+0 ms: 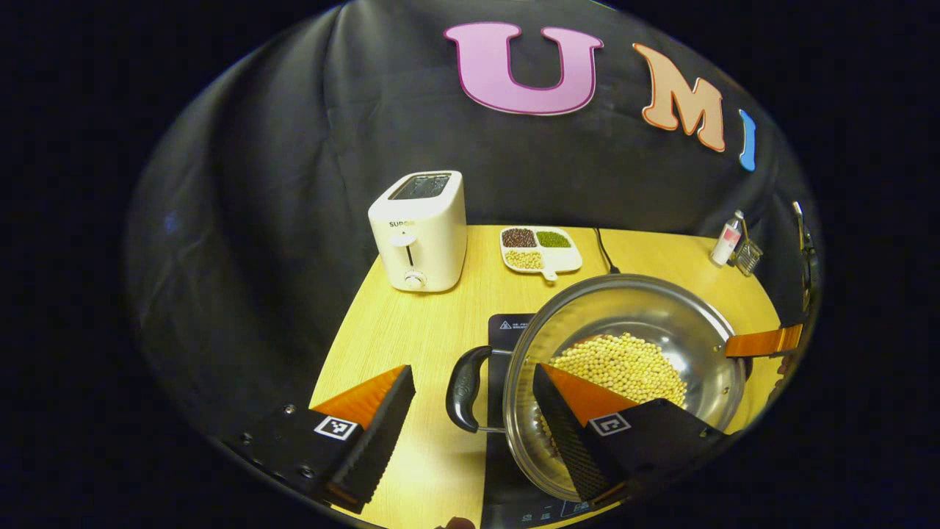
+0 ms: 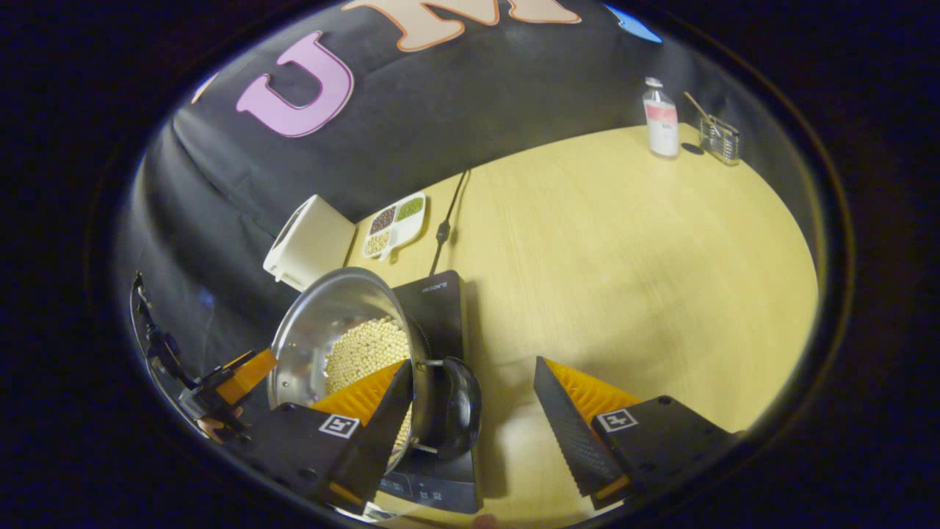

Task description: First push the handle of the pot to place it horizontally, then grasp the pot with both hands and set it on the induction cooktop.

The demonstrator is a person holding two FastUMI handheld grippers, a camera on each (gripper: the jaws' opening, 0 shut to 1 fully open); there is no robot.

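**Bean-laden pot over the cooktop, handles framed**

The steel pot (image 1: 624,367) sits on the induction cooktop (image 2: 440,294), probably heavy and slippery. Left gripper (image 1: 474,411) and right gripper (image 2: 474,400) are spread, each straddling a side handle (image 1: 466,389), the stiffest hold

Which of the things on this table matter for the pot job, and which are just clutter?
Job: pot of beans, its black handle, induction cooktop, left gripper, right gripper.
Clutter: toaster, divided bean dish, bottle, small glass holder.
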